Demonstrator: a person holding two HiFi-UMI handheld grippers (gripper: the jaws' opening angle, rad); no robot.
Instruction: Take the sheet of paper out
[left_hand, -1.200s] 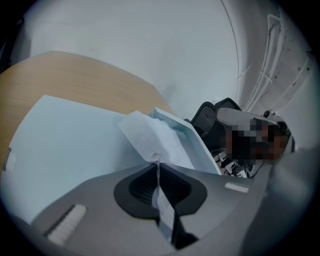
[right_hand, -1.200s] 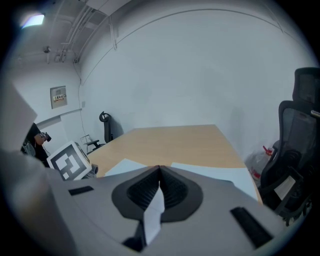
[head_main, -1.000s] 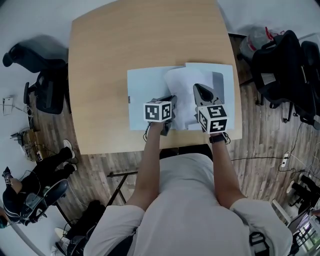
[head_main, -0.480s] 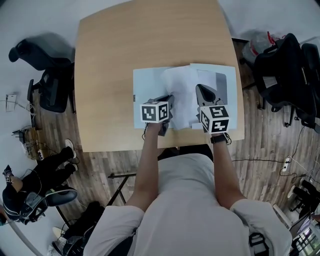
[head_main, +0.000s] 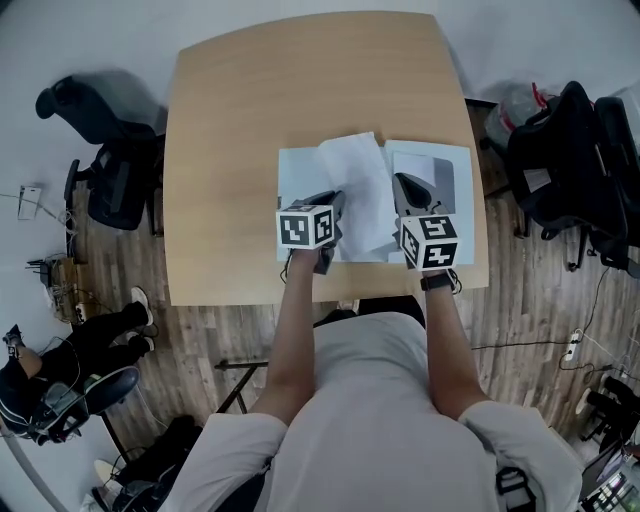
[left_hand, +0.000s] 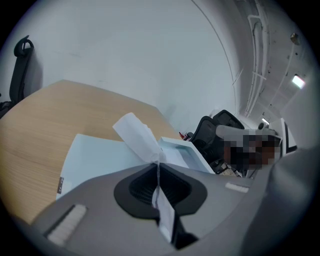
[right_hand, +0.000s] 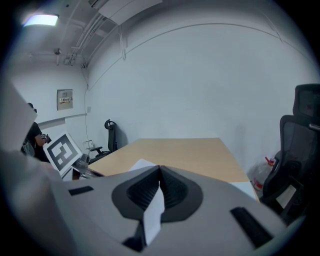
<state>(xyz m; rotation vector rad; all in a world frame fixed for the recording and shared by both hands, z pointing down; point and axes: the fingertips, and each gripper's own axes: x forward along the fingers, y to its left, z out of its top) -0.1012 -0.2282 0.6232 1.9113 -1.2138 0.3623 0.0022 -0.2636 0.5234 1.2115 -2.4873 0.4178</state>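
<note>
A white sheet of paper (head_main: 357, 190) hangs bowed above an open light-blue folder (head_main: 300, 175) that lies flat on the wooden table (head_main: 250, 110). My left gripper (head_main: 337, 202) is shut on the sheet's lower left edge. My right gripper (head_main: 403, 184) is shut on its lower right edge. In the left gripper view the paper (left_hand: 136, 134) rises from the closed jaws of that gripper (left_hand: 158, 163), with the folder (left_hand: 95, 162) beneath. In the right gripper view a white strip of paper (right_hand: 152, 215) is pinched in the jaws of the right gripper (right_hand: 159, 171).
Black office chairs stand left (head_main: 95, 160) and right (head_main: 560, 150) of the table. A plastic bag (head_main: 515, 95) sits by the right chair. Another person (head_main: 50, 395) sits low at the left. The table's near edge (head_main: 250, 298) is just below the grippers.
Both grippers have risen with the sheet. The paper now stands higher off the folder and its top leans further left.
</note>
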